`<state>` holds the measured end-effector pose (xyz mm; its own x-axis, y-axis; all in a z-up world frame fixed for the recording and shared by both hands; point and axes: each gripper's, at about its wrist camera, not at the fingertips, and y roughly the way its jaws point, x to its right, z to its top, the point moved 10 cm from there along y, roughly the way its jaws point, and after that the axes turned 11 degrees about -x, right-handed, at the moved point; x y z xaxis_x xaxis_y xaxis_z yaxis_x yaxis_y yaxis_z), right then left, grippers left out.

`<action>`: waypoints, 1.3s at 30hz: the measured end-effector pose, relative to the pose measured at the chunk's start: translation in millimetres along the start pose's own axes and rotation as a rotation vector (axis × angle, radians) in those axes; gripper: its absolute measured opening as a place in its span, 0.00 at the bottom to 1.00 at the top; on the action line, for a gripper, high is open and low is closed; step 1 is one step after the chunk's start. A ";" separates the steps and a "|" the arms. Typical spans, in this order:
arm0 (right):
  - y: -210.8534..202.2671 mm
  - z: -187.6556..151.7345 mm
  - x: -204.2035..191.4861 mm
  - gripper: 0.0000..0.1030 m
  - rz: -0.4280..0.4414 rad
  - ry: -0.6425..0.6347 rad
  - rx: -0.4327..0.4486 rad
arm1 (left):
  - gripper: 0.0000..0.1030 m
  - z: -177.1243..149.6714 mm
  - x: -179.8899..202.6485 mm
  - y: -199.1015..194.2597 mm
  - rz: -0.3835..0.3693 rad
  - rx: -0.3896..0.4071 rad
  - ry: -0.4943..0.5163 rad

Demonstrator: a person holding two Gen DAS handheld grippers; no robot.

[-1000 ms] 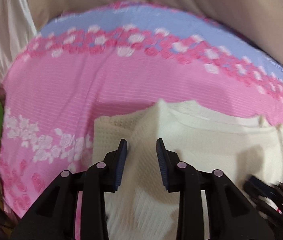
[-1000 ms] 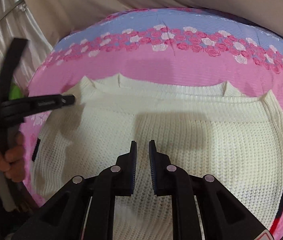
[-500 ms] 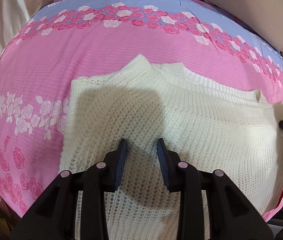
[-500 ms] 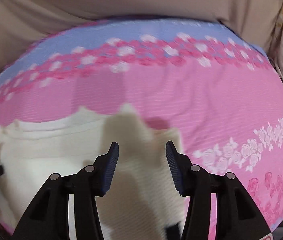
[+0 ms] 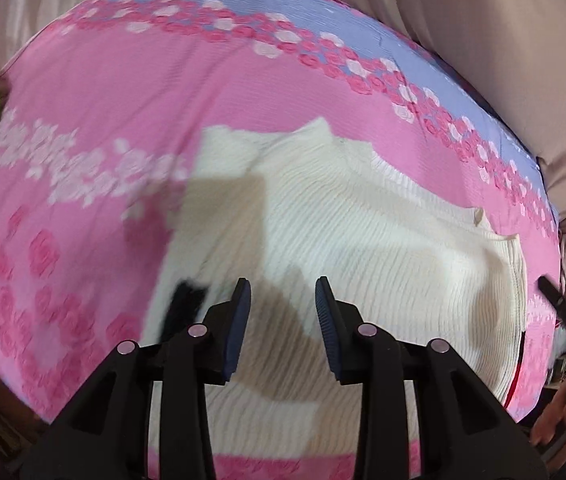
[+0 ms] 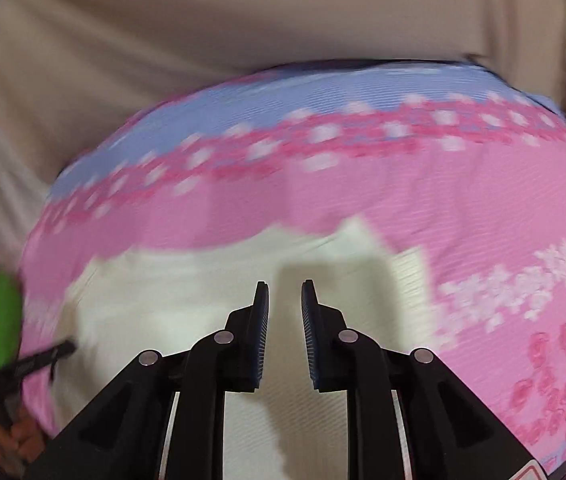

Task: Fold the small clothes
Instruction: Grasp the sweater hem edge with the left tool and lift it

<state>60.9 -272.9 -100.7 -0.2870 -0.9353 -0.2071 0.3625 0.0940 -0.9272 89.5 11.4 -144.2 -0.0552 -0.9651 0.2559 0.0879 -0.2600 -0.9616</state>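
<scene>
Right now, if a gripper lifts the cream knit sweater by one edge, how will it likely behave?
The cream knit sweater would probably drape and sag rather than hold shape: it lies soft and rumpled on the pink floral cloth. Its ribbed knit likely grips well, not slippery. Pushed, it would probably bunch, not slide.

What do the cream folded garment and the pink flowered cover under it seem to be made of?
The cream folded garment looks like a chunky knit, probably wool or acrylic yarn: raised ribbed rows and a soft matte surface. The pink flowered cover looks like thin woven or printed fabric, perhaps cotton: fine crosswise lines, flat rose print, no sheen. Motion blur leaves the fibres uncertain.
</scene>
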 end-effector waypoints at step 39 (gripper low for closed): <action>92.0 -57.4 -109.0 0.11 -0.096 -0.339 -0.184 | 0.52 -28.3 -70.4 29.4 -0.039 -0.081 -0.243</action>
<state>74.6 -142.7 -181.3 0.0086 -0.9995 -0.0307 0.1742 0.0317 -0.9842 67.8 72.6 -193.3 0.1848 -0.9359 0.2999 0.0098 -0.3034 -0.9528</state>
